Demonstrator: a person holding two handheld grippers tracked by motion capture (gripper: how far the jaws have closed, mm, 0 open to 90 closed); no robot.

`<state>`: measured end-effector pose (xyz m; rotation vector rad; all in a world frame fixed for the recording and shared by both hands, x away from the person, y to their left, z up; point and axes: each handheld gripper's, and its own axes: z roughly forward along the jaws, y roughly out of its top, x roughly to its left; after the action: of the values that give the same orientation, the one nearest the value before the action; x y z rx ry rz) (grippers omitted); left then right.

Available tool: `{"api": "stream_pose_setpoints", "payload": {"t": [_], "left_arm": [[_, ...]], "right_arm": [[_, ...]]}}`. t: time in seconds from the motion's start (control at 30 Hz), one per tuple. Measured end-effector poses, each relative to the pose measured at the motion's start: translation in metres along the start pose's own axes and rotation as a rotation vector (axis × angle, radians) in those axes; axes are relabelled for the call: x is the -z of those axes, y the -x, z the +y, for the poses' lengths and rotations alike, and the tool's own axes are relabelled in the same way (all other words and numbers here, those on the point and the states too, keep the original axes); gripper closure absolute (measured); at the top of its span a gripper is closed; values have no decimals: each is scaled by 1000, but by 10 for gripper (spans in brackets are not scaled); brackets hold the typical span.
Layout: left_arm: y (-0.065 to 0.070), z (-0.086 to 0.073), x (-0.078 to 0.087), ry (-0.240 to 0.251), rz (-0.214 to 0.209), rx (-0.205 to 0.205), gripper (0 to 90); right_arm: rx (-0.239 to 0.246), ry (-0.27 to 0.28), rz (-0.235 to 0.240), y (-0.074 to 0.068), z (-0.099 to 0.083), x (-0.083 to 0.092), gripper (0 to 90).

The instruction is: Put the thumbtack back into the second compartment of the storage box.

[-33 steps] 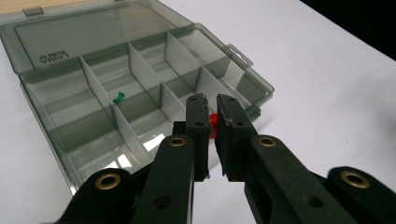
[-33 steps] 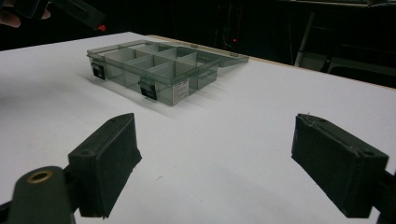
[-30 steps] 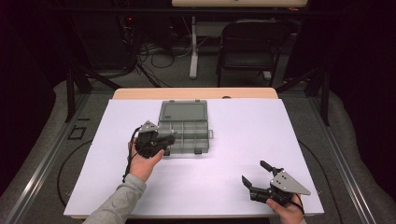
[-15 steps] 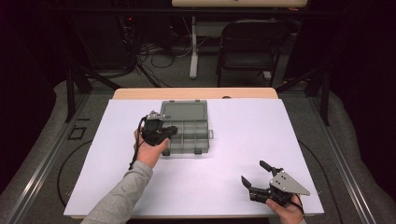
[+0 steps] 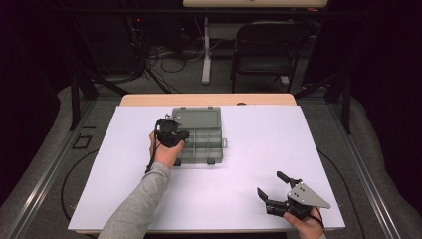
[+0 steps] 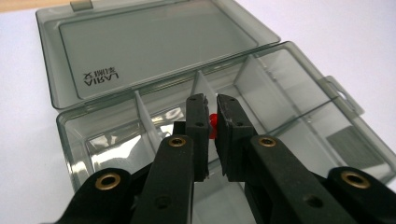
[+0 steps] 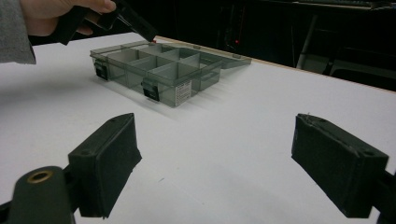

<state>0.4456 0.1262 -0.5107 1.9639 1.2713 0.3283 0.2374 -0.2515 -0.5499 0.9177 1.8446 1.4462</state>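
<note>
An open smoky-grey compartment box (image 5: 201,142) lies on the white table, its lid (image 5: 195,118) folded flat behind it. My left gripper (image 5: 183,135) hovers over the box's left compartments. In the left gripper view its jaws (image 6: 211,106) are shut on a small red piece (image 6: 213,125) above a middle compartment of the box (image 6: 299,98). My right gripper (image 5: 271,184) rests near the table's front right, open with nothing between its pads (image 7: 112,158). The right gripper view looks across to the box (image 7: 161,70) and the left gripper (image 7: 133,21) above its far corner.
The white sheet (image 5: 259,144) covers most of the table, with a strip of wood (image 5: 209,99) at the far edge. A black chair (image 5: 268,47) and cables stand beyond the table.
My left hand has moved forward and slightly right, from beside the box's front left corner to over its compartments. The right gripper has stayed still.
</note>
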Motion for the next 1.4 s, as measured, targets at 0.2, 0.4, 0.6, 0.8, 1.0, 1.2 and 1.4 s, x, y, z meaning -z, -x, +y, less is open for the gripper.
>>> {"api": "stream_pose_setpoints", "payload": {"t": [0.2, 0.4, 0.6, 0.8, 1.0, 1.2, 1.4], "left_arm": [[-3, -1, -7, -9, 20, 11, 839], [-3, -2, -10, -7, 15, 13, 838], [-3, -2, -10, 27, -2, 17, 729], [-2, -1, -3, 58, 7, -11, 544], [1, -3, 17, 91, 3, -61, 393], [0, -19, 47, 142, -43, -78, 337], [-6, -45, 80, 208, -84, -82, 322]], "right_arm": [[-5, -3, 0, 1, 0, 0, 141], [0, -3, 2, 0, 0, 0, 141], [2, -2, 3, 0, 0, 0, 140], [-2, -5, 2, 1, 0, 1, 141], [-4, -2, -1, 1, 0, 0, 141], [-4, 3, -7, 2, 0, 1, 140], [-2, -5, -8, 1, 0, 0, 141]]}}
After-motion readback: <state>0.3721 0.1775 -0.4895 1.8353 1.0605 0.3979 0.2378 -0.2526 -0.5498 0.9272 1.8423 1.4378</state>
